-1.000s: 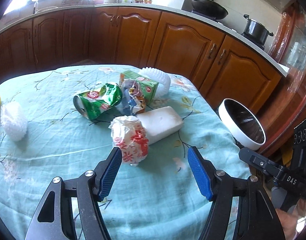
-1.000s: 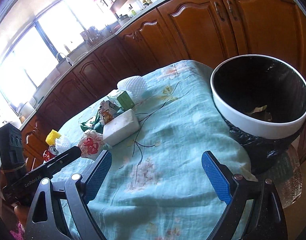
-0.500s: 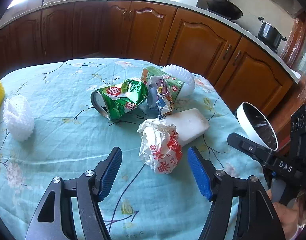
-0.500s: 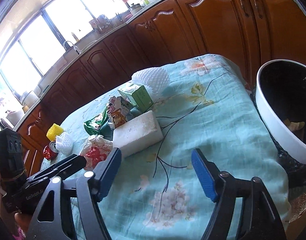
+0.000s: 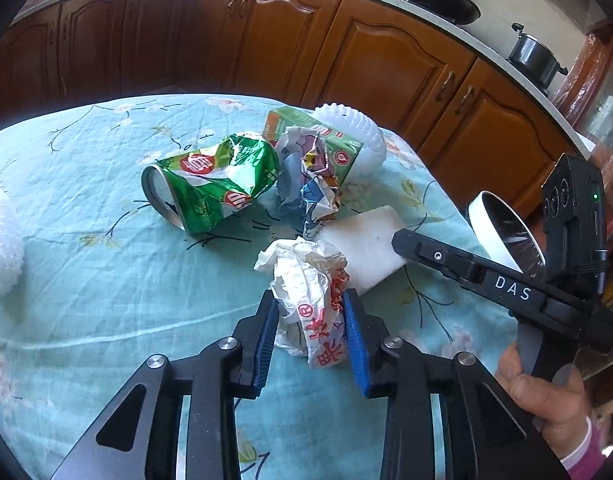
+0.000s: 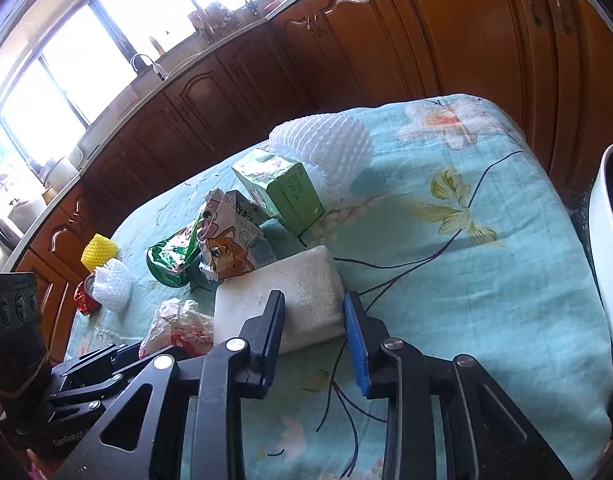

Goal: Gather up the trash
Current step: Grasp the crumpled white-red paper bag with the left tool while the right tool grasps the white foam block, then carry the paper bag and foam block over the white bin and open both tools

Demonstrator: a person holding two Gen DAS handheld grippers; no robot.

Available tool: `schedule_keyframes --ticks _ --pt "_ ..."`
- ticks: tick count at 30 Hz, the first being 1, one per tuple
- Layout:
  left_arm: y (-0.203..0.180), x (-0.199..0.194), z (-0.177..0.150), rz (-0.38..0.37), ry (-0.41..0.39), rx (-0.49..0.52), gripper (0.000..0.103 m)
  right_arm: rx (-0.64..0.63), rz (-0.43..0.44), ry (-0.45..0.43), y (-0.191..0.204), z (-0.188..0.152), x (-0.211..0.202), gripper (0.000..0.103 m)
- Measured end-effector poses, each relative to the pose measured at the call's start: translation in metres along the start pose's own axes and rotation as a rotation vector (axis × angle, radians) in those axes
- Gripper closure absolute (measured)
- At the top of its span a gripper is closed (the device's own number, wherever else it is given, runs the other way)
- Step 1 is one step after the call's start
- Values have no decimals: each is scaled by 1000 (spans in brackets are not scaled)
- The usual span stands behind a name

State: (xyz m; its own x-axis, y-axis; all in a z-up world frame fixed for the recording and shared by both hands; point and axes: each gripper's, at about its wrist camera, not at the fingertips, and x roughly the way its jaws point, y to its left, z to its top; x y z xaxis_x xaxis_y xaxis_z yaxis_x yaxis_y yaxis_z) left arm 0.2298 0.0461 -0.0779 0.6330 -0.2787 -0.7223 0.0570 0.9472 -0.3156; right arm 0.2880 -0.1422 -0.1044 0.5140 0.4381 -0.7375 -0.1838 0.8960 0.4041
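My left gripper (image 5: 309, 322) is shut on a crumpled white and red paper wrapper (image 5: 310, 292) that rests on the teal tablecloth. My right gripper (image 6: 314, 322) has its blue pads on either side of the near end of a white foam block (image 6: 282, 304); whether they press on it I cannot tell. The wrapper also shows in the right wrist view (image 6: 178, 326). Behind lie a crushed green can (image 5: 210, 182), a crumpled cartoon wrapper (image 5: 310, 184), a green carton (image 5: 322, 144) and a white foam net (image 5: 358, 136).
A white-rimmed bin with a black liner (image 5: 502, 228) stands off the table's right edge; it also shows in the right wrist view (image 6: 606, 256). At the table's far left are a yellow foam net (image 6: 100, 249), a second white net (image 6: 112, 282) and a red can (image 6: 83, 296). Wooden cabinets (image 5: 386, 68) stand behind the table.
Both grippers moved forward and closed. The left one took hold of the paper wrapper; the right one narrowed around the end of the foam block.
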Motion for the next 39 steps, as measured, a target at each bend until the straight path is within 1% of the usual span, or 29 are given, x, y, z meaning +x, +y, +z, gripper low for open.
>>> schedule_keyframes --ticks 1,2,4,8,15,25,32,39 --pt "-2 0 0 5 -6 15 80 2 3 -8 -1 -1 -4 84" --pt "-5 0 0 6 -7 29 81 9 9 -13 -4 -2 -8 87" --pt "-9 0 0 -1 -11 43 82 25 9 -29 -9 -5 -18 88" --pt "-18 -3 0 -38 -15 56 83 55 2 -60 -23 -10 -39 91" --pt "-42 -5 1 -84 -18 108 83 98 -30 -119 -47 -17 -79 92" --pt "-81 7 4 -145 0 173 83 146 -101 -214 -79 -24 -138 94" --pt "-112 15 9 -182 11 225 83 172 -136 -260 -98 -28 -166 95" --pt "-138 24 12 -210 14 263 83 185 -163 -294 -112 -27 -186 96"
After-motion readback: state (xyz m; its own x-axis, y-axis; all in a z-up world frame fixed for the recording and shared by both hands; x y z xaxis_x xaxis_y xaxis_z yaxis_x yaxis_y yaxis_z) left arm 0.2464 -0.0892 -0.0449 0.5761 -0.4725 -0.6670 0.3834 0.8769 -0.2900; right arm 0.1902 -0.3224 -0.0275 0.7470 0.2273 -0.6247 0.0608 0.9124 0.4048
